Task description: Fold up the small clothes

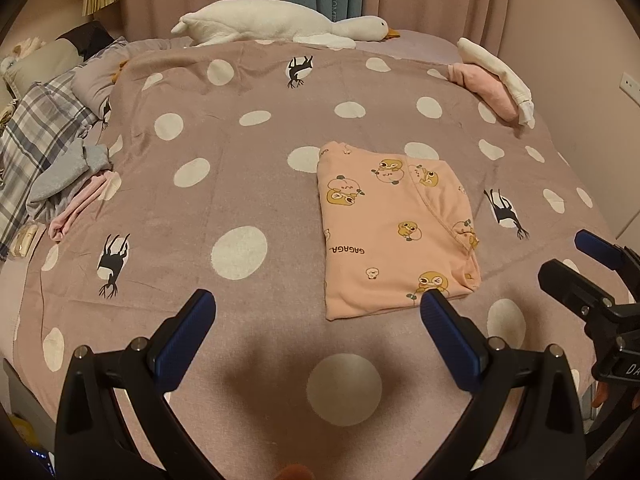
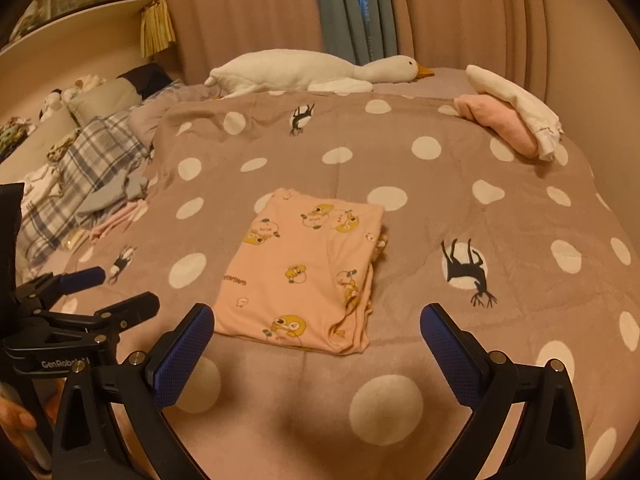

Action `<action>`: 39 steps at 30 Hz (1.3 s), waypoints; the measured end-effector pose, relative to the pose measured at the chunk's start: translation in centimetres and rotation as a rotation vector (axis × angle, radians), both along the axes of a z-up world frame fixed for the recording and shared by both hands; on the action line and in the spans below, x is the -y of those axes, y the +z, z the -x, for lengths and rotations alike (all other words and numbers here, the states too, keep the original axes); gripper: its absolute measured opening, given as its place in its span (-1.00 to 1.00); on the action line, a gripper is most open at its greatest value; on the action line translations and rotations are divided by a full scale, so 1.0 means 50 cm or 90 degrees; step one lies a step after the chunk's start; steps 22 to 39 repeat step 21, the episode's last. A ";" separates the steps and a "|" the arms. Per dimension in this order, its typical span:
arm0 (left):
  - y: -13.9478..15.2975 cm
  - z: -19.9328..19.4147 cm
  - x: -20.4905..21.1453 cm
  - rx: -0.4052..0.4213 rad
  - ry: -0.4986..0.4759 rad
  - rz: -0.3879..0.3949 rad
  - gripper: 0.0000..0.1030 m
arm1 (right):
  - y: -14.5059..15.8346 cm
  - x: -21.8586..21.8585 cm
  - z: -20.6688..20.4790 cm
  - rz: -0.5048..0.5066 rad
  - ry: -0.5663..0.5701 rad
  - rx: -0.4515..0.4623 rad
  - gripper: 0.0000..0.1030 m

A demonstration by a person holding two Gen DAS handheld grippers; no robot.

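We see one folded peach duck-print garment [image 1: 394, 224] lying flat on the polka-dot bedspread [image 1: 248, 184], just ahead of our two grippers. The left gripper [image 1: 318, 304] and right gripper [image 2: 316, 318] both stand spread wide, pinching nothing. One plush goose [image 1: 280, 24] lies along the far edge, and two folded clothes [image 1: 494, 80] are stacked at the far right corner.

L hand-held gripper [image 1: 318, 312] pointed fwd and down, jaws spread wide, nothing btwn the blue pads [image 1: 188, 328]. R hand-held gripper [image 2: 316, 326] tilted down likewise, jaws wide apart, pads [image 2: 448, 344] empty. Both sat side by side, near each other, not touching. Part of a hand [image 2: 18, 420] showed at the L gripper's handle.
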State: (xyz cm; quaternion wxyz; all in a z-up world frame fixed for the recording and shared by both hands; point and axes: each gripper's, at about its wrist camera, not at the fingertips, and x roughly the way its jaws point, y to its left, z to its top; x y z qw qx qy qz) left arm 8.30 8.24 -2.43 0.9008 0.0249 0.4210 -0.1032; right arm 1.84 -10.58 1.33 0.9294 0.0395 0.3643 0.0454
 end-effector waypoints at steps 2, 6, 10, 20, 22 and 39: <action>0.000 -0.001 -0.001 -0.002 0.003 0.001 0.99 | -0.001 -0.001 0.000 0.003 0.000 -0.001 0.98; 0.002 0.001 -0.004 -0.001 0.006 0.006 0.99 | -0.002 -0.001 -0.001 0.002 0.000 -0.002 0.98; 0.003 0.003 -0.005 0.005 0.011 0.004 0.99 | -0.004 -0.002 -0.001 0.001 -0.003 -0.005 0.98; 0.002 0.001 -0.006 0.002 0.016 0.001 0.99 | -0.004 -0.002 -0.002 -0.004 -0.002 -0.006 0.98; 0.002 0.001 -0.006 0.002 0.016 0.000 0.99 | -0.004 -0.003 -0.002 -0.004 -0.002 -0.005 0.98; 0.002 0.001 -0.006 0.002 0.016 0.000 0.99 | -0.004 -0.003 -0.002 -0.004 -0.002 -0.005 0.98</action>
